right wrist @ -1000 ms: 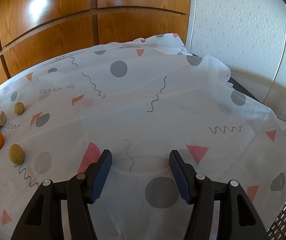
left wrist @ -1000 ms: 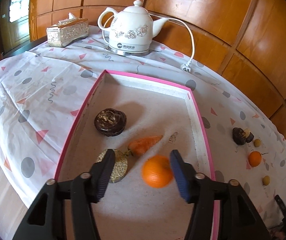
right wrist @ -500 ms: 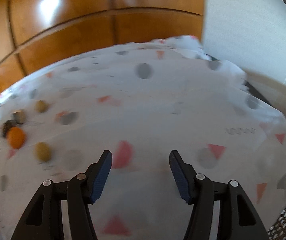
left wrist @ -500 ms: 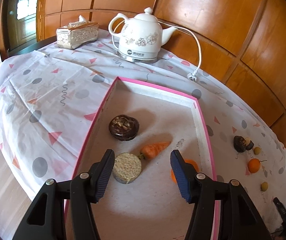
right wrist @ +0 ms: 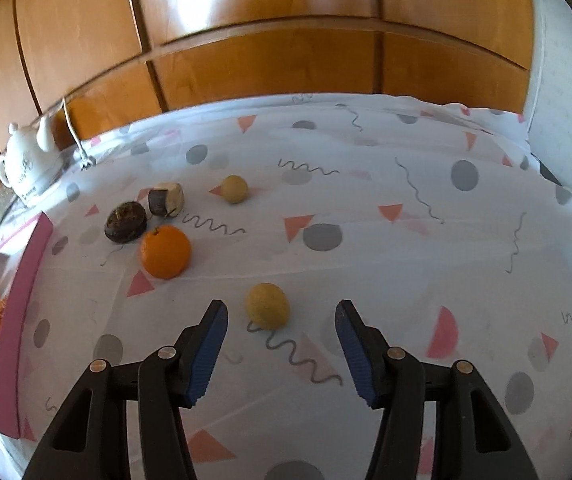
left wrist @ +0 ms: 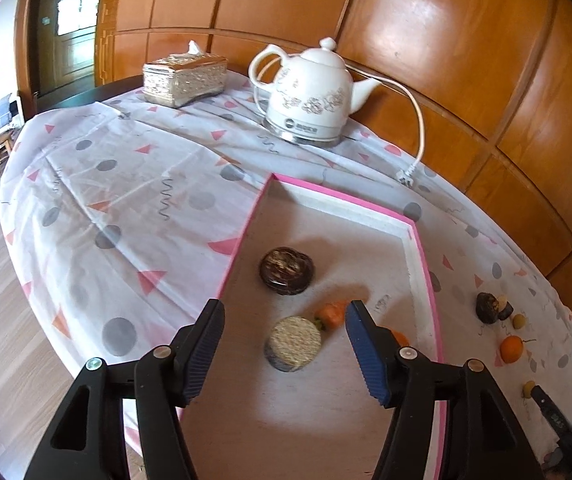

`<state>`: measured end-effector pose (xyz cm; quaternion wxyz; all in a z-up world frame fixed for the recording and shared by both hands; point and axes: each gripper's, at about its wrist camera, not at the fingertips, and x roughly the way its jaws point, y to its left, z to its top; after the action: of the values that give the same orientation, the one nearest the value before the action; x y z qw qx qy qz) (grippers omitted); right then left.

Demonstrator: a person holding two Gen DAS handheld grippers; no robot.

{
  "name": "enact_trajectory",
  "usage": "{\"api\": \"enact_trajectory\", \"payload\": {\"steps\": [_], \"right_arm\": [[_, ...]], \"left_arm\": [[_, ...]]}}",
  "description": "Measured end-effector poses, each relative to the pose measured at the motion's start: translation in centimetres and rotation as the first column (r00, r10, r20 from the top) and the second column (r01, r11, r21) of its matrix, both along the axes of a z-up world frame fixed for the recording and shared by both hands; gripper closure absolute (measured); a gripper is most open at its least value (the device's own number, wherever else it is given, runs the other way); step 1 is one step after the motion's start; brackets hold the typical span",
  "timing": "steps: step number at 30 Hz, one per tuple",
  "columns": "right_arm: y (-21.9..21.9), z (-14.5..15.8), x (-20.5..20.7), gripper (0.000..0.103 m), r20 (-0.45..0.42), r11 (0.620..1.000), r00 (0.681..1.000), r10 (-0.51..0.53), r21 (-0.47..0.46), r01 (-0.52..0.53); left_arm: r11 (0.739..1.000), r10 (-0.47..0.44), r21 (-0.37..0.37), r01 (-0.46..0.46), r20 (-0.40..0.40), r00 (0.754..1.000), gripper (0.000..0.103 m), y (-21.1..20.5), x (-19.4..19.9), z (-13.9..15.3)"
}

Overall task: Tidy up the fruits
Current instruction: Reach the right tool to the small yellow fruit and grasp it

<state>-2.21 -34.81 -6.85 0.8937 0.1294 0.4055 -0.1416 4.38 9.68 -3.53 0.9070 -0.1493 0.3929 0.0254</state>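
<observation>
R tongs (right wrist: 281,346) swung left: round matte-yellow fruit (right wrist: 267,306) now betw ribbed pads.

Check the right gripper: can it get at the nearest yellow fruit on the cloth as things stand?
Probably yes. The right gripper is open and empty, the yellow fruit lies just beyond its fingertips, nothing between, the orange well aside.

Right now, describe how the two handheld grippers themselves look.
Both look alike. The left gripper and right gripper each have two black plastic arms with triangular cutouts and silver pivot screws. The fingers carry dark blue ribbed pads. No cables, markings, hands or sleeves are visible.
</observation>
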Motion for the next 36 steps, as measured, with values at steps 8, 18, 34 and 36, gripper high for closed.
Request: {"api": "enact_trajectory", "payload": {"steps": [8,18,34,36], "right_arm": [[-0.2,-1.7,1.4,0.062,-0.039,1.000,0.999,-0.010,0.004,0.010],[0.3,-1.8,1.7,0.078,-0.043,1.000,0.999,0.018,-0.021,-0.019],[6.7,1.8,1.4,0.078,0.053,0.961,0.964,0.259,0.090,-0.263],[8.7,2.5,1.7,0.078,0.071,0.938,0.943,0.326,0.101,-0.332]], "left_arm": [[0.997,0.078,0.001,-0.078,-0.021,0.997,0.037,2.4,-0.8,-0.5],[0.991,0.134,-0.006,-0.134,-0.033,0.990,0.030,3.5,-1.3,-0.9],[0.987,0.156,-0.026,-0.157,-0.036,0.987,0.030,4.3,-1.7,-1.1],[0.987,0.157,-0.029,-0.158,-0.037,0.987,0.030,4.4,-1.7,-1.1]]}}
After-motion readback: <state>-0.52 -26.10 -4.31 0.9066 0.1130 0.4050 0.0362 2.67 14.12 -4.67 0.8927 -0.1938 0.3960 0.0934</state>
